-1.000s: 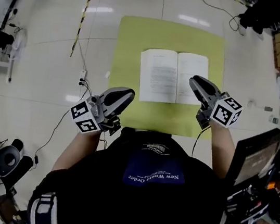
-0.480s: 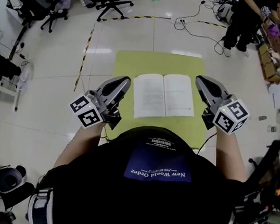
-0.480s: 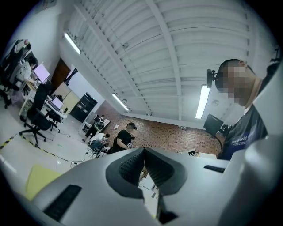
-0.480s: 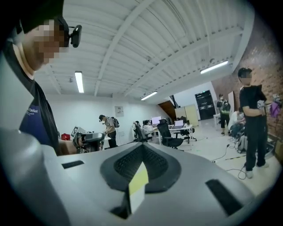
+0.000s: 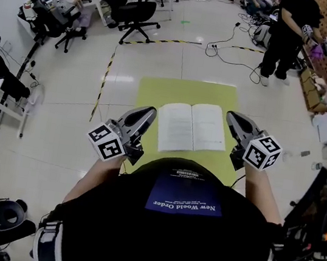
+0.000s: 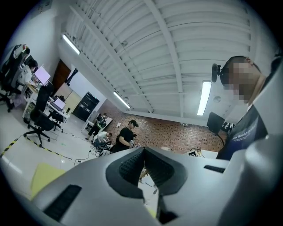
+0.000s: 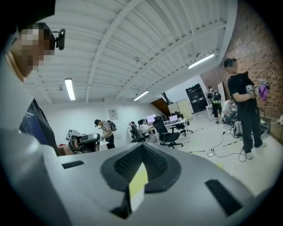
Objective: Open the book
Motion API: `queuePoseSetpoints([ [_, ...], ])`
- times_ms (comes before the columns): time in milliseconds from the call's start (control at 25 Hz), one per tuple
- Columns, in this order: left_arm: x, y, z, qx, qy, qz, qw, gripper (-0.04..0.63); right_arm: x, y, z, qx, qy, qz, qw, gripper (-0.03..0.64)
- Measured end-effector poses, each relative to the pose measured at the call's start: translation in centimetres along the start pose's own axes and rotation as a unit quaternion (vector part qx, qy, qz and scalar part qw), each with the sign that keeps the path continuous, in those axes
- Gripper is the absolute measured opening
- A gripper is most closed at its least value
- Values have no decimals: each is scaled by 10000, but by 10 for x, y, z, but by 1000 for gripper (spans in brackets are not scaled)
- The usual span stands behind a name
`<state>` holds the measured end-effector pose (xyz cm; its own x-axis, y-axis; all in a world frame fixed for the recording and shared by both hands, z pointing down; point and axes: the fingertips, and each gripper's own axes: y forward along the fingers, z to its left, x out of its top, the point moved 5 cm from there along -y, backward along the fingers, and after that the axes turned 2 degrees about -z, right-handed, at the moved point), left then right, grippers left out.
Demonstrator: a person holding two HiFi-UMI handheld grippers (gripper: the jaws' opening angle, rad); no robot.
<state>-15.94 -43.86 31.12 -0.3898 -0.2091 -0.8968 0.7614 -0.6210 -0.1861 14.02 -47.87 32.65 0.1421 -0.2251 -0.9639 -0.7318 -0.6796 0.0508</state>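
Shirt (image 5: 183,202) print reads "New World Order". Book (image 5: 192,127) lies open on yellow mat (image 5: 157,90), 12 o'clock of the person. Left gripper (image 5: 146,115) at its 9, right gripper (image 5: 233,117) at its 3, both roughly level, jaws pressed together, empty.

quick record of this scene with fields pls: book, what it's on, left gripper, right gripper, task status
book: book, open, pages up, lying flat
surface: yellow-green mat on the floor
left gripper: left gripper, jaws together, nothing between them, left of the book in the head view
right gripper: right gripper, jaws together, nothing between them, right of the book
task status: the book lies open; neither gripper touches it
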Motion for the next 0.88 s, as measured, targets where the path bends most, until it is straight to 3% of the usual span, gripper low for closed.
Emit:
queuePoseSetpoints([
  [880, 6, -4, -12, -62, 4, 0, 10000, 6, 6, -4, 16, 99, -432, 221, 9988, -15],
])
